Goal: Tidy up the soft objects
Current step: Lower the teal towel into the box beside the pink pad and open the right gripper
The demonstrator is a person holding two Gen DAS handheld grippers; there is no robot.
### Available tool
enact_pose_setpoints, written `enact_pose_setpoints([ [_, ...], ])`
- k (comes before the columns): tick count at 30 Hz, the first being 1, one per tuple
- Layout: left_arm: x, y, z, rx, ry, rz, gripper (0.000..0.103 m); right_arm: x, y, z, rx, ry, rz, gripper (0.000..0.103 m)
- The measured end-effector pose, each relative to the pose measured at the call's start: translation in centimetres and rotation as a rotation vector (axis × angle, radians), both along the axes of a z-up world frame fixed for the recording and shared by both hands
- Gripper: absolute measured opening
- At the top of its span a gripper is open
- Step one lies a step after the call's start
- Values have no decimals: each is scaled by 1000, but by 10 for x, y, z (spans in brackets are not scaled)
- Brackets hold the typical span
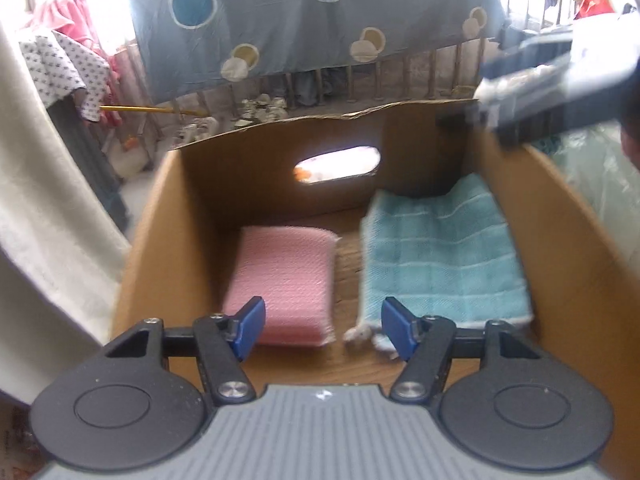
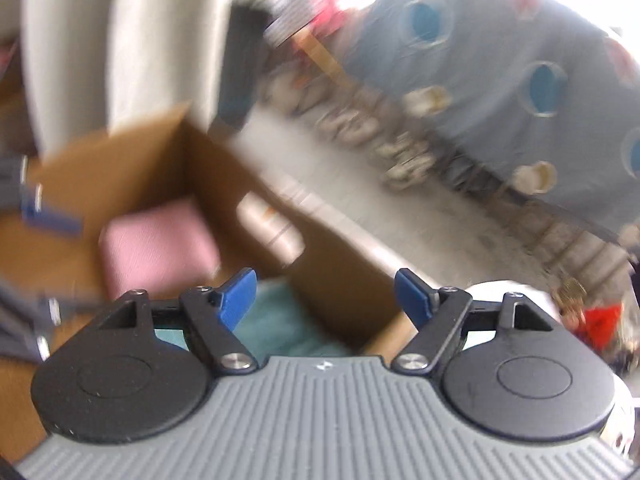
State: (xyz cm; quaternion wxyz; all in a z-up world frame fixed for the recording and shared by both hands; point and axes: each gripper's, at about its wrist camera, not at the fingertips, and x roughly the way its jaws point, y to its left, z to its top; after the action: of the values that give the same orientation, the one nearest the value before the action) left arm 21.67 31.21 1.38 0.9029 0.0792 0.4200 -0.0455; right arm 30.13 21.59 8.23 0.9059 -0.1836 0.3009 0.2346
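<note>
A cardboard box (image 1: pixel 168 216) holds a pink folded cloth (image 1: pixel 284 280) on its left and a teal folded towel (image 1: pixel 440 256) on its right. My left gripper (image 1: pixel 323 330) is open and empty, just above the box's near end between the two cloths. My right gripper (image 2: pixel 325 298) is open and empty, above the box's right side; it shows blurred at the upper right of the left wrist view (image 1: pixel 552 84). In the blurred right wrist view the pink cloth (image 2: pixel 156 240) and teal towel (image 2: pixel 280 328) lie below in the box (image 2: pixel 224 168).
The box's far wall has an oval handle hole (image 1: pixel 338 168). A blue sheet with circles (image 1: pixel 304 20) hangs behind it over a railing. A pale curtain (image 1: pixel 44 208) hangs at the left. Clear plastic over something teal (image 1: pixel 600 176) lies right of the box.
</note>
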Motion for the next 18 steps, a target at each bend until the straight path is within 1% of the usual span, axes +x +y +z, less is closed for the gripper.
enact_pose_setpoints([
  [1, 3, -3, 0, -13, 1, -10, 58, -1, -10, 8, 39, -7, -11, 76],
  [3, 14, -11, -1, -21, -3, -30, 56, -6, -25, 17, 83, -33, -55, 75],
  [4, 22, -17, -2, -25, -7, -40, 52, -10, -31, 20, 77, -58, -78, 75],
  [5, 30, -21, -4, -42, -6, -46, 43, -15, -35, 21, 68, -83, -96, 75],
  [7, 55, -28, -13, -104, 17, -35, 33, -22, -47, 26, 84, -88, -113, 74],
  [9, 75, -35, -23, -162, 47, -39, 34, -30, -63, 30, 93, -123, -123, 74],
  [10, 87, -40, -30, -164, 70, -52, 34, -33, -69, 32, 90, -146, -127, 74],
  [11, 96, -45, -36, -150, 75, -55, 33, -36, -77, 33, 89, -147, -126, 74],
  [12, 106, -49, -44, -128, 75, -58, 33, -37, -84, 33, 98, -127, -121, 74],
  [13, 115, -51, -51, -106, 82, -32, 33, -38, -89, 33, 110, -101, -116, 74],
  [14, 123, -49, -58, -107, 95, 3, 30, -37, -96, 34, 116, -83, -114, 74],
  [16, 131, -42, -65, -155, 71, 49, 20, -38, -101, 33, 102, -87, -116, 74],
  [18, 135, -41, -64, -111, 78, 77, 20, -36, -105, 28, 97, -92, -129, 74],
])
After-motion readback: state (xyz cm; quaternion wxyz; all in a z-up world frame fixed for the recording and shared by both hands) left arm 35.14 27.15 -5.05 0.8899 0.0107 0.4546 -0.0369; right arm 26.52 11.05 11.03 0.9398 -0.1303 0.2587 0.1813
